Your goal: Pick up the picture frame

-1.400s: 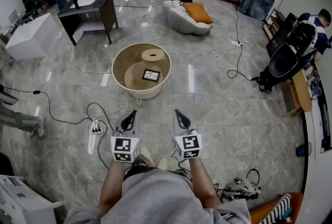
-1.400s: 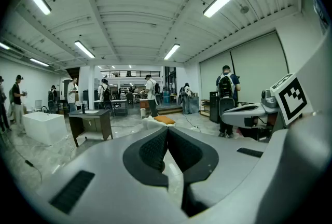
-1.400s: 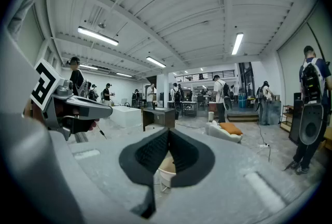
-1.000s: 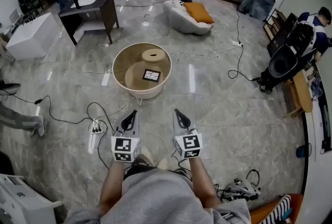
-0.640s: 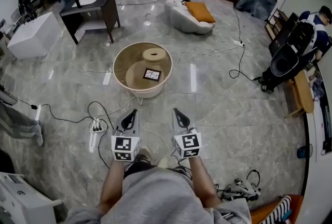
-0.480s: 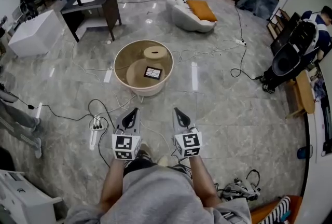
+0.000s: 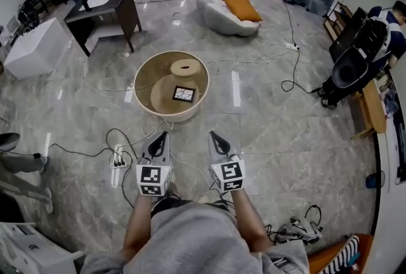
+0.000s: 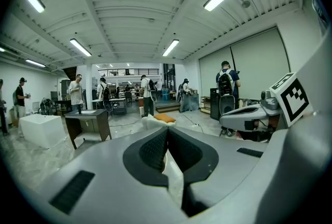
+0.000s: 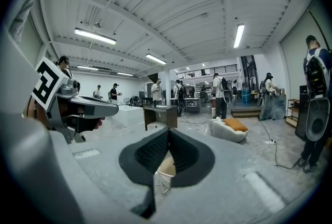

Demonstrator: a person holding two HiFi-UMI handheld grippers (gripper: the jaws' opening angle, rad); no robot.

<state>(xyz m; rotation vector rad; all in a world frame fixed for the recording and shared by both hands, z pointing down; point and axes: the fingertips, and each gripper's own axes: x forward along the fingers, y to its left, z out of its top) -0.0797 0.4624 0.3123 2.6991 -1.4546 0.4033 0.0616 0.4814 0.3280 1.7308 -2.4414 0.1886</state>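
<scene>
Our left tongs (image 7: 161, 137) and right tongs (image 7: 212, 136) are both pressed together, holding nothing. The picture frame (image 7: 184, 94) lies flat well ahead of them in the sunken round tabletop (image 7: 172, 115), between their two lines and, we judge, slightly nearer the left pair. It looks near square, set askew, with no clear long axis. Only the head view shows it; neither gripper view does
</scene>
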